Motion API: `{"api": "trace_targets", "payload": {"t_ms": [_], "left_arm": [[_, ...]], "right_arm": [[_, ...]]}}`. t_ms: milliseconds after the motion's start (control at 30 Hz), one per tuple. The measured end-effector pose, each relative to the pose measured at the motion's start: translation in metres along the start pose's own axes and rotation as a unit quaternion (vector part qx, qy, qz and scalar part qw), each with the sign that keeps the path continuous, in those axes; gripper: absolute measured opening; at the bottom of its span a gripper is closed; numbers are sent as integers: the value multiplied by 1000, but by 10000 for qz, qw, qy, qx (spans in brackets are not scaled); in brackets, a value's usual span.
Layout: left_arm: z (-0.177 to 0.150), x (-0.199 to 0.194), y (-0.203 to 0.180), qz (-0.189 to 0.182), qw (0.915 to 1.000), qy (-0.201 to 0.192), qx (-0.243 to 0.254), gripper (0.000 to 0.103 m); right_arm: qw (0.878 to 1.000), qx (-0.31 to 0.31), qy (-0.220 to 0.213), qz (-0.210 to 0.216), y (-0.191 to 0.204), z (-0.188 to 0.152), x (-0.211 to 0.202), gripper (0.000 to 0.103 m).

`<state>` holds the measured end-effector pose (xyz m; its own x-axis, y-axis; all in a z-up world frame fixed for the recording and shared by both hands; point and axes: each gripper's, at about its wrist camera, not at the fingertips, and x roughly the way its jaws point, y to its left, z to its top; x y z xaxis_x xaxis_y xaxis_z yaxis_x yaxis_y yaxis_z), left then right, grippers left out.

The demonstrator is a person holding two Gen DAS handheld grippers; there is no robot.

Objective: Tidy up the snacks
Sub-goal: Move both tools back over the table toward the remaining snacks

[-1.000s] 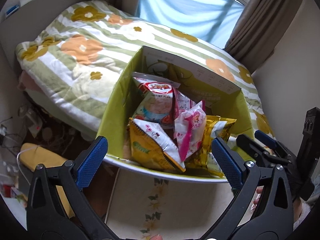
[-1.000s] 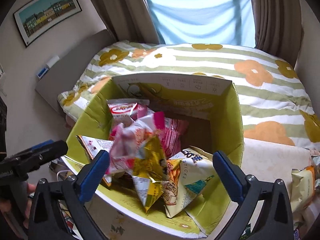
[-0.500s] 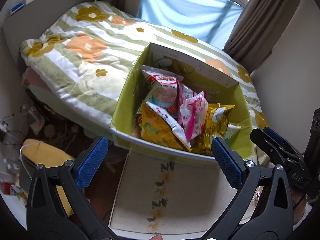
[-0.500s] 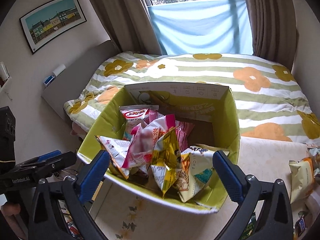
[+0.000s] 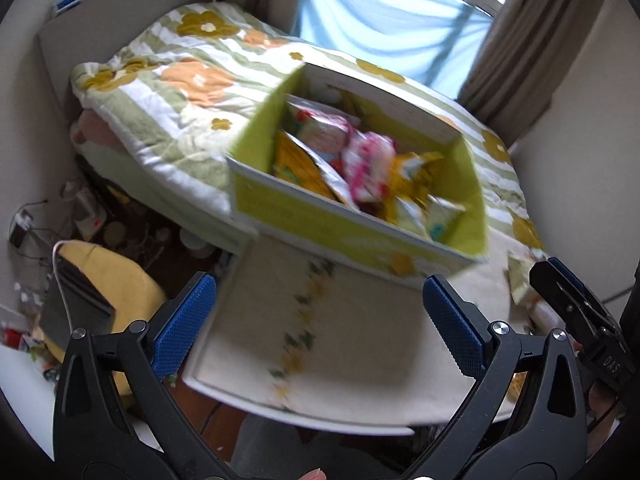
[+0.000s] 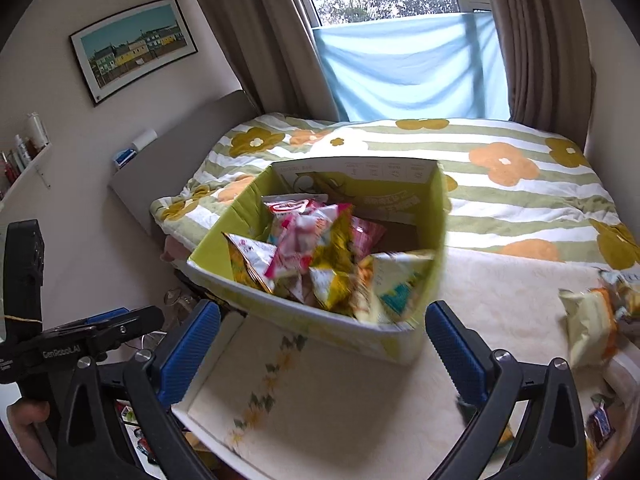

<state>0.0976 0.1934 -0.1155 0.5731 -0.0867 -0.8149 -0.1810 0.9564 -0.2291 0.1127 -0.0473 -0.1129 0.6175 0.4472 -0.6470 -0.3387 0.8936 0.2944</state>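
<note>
A lime-green cardboard box stands at the far end of a cream table. It holds several snack bags, among them a pink one and gold ones. A pale snack bag lies loose on the table at the right. My left gripper is open and empty, above the table short of the box. My right gripper is open and empty, also short of the box. Each gripper shows at the edge of the other's view.
A bed with a flowered striped quilt lies right behind the box. Clutter and a yellow cushion sit on the floor to the left. Small packets lie at the table's right edge. A wall stands close on the right.
Both grippers have pulled back and up from the box, which now looks smaller and farther. More of the table shows. Both stay open and empty.
</note>
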Motion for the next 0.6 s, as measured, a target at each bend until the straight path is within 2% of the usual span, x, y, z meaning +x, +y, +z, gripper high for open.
{"api": "trace_targets", "payload": {"t_ms": [133,200,233,400,567,600], "left_arm": [[-26,-4,-46,-152,9994,35,316,103],[-38,-4,-74,-289,9985,65,471,103],[-44,-3,-87,-366,9978,87,543,103],[-69,5,-149,-691,9929,213,942,103],[-92,32,-199,-953,9869,573,1167,103],[-96,36,-208,-977,9862,625,1180,103]], "right_arm": [[9999,68,-45,-142,-21,-19,-28,102],[9992,204,-56,-337,-47,-38,-54,102],[9992,204,-56,-337,-47,-38,-54,102],[9961,528,-14,-708,-96,-66,-95,102],[9902,790,128,-1142,-148,-95,-127,102],[9902,790,128,-1142,-148,-95,-127,102]]}}
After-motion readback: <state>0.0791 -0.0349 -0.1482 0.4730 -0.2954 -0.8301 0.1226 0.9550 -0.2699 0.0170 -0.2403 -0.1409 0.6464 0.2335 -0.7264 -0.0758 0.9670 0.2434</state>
